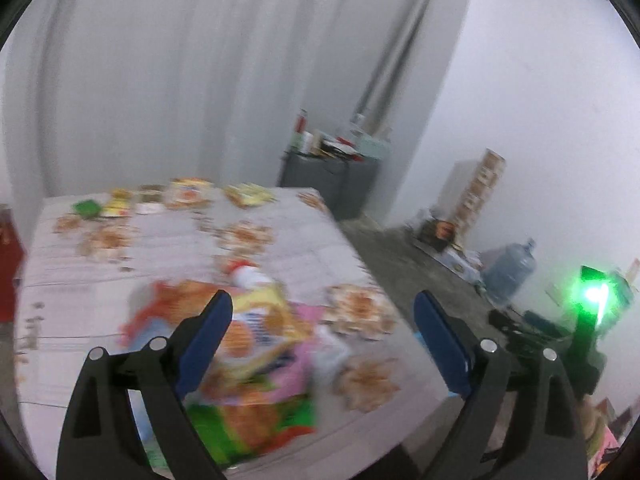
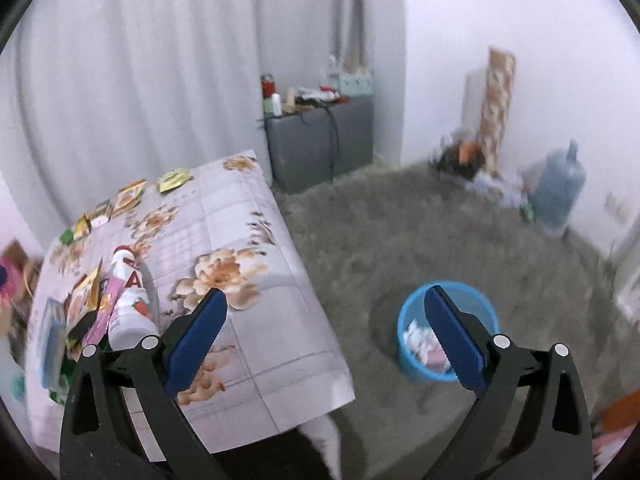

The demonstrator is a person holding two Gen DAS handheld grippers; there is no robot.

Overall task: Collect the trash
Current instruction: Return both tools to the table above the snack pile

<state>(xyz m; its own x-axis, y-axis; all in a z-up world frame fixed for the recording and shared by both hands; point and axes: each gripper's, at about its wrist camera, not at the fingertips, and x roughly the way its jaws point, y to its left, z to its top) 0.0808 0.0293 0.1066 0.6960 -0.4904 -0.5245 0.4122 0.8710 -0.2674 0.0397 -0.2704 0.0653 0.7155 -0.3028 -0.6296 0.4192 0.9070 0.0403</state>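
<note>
White bottle (image 2: 130,308) lies lengthwise, cap far, among wrappers (image 1: 256,344); left gripper (image 1: 324,336) and right gripper (image 2: 326,334) gape empty.

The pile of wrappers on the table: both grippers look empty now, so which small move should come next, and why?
Probably lower the left gripper onto the pile of wrappers and close on one. Its jaws stand open and empty right above the pile. The right gripper is also open and empty, but it points between the table and the blue bin on the floor, which already holds some trash.
</note>
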